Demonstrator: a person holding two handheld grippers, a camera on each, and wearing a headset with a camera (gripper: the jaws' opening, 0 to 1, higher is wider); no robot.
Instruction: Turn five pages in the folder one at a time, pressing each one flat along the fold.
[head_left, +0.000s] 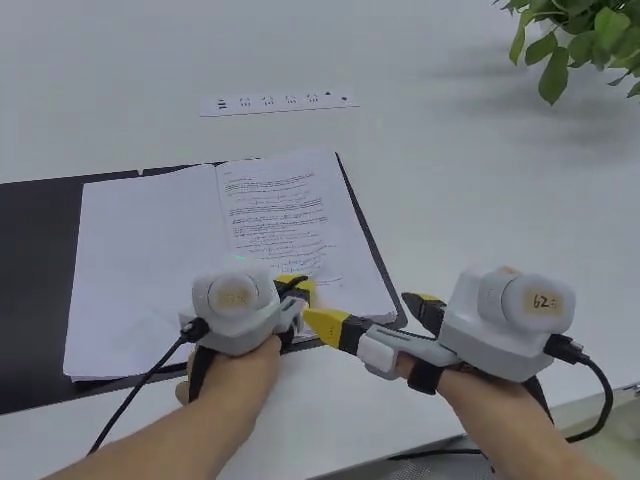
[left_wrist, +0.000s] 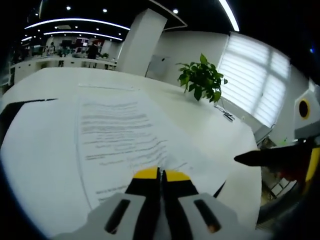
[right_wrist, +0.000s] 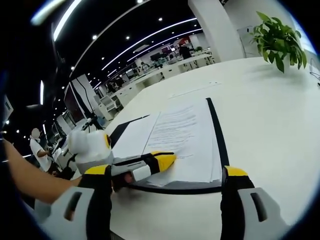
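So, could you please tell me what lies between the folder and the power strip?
Bare white table lies between the folder and the power strip, as the head view shows.

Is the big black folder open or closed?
Open. The black folder lies flat, a blank white page spread left and a printed page right.

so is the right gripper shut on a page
No, the right gripper has its jaws wide apart in its own view, with nothing pinched between them.
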